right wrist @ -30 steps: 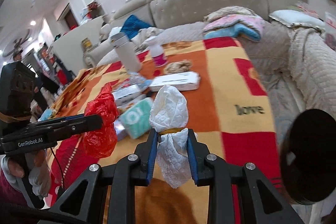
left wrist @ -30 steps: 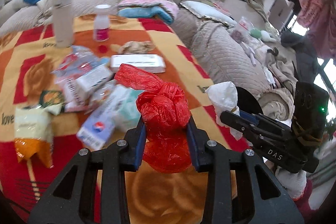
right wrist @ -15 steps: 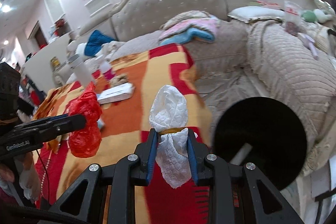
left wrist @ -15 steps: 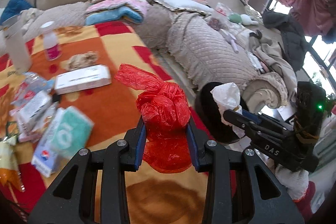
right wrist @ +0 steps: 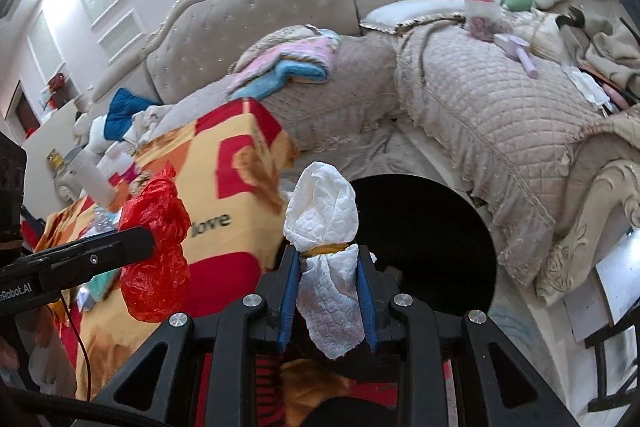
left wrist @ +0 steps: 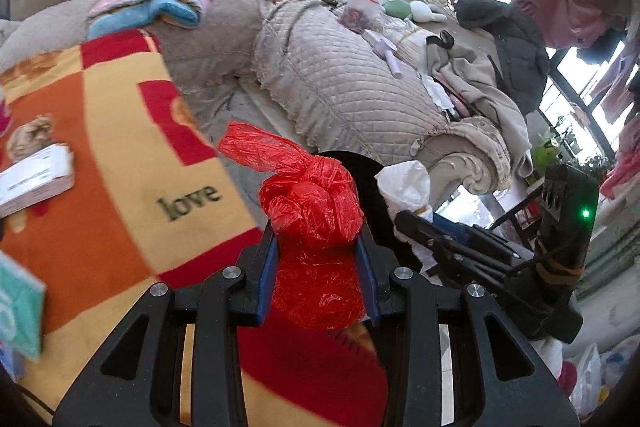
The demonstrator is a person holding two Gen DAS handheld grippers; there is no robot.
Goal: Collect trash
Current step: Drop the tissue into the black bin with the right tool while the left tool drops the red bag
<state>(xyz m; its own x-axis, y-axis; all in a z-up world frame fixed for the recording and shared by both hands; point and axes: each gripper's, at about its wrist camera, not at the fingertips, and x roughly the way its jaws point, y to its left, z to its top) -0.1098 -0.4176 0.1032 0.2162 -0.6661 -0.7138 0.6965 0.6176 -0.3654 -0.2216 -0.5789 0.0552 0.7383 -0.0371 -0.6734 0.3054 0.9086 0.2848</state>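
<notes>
Crinkled red plastic, knotted at the top with a loose tail to the upper left: red bag [left wrist: 316, 227], centre of the left wrist view, clamped between the blue-padded fingers [left wrist: 267, 271] of the left gripper [left wrist: 318, 267]. Same bag [right wrist: 156, 243] seen at centre left of the right wrist view, hanging off the left gripper [right wrist: 96, 259]. White embossed paper, bunched and cinched by a yellowish band: tissue wad [right wrist: 326, 251], lower centre of the right wrist view, pinched at the waist by the fingers [right wrist: 289, 295] of the right gripper [right wrist: 328, 291]. Wad [left wrist: 404, 183] also visible right of centre in the left wrist view, above the right gripper [left wrist: 440, 239]. Both grippers angled downward, side by side, over the edge of the orange, yellow and red blanket [left wrist: 120, 187] covering the surface, with a round black bin opening [right wrist: 424, 239] just behind the wad. Counted: one red bag, one tissue wad, two grippers, each clamped on one piece. One white box [left wrist: 34, 179] left on the blanket at centre left.
</notes>
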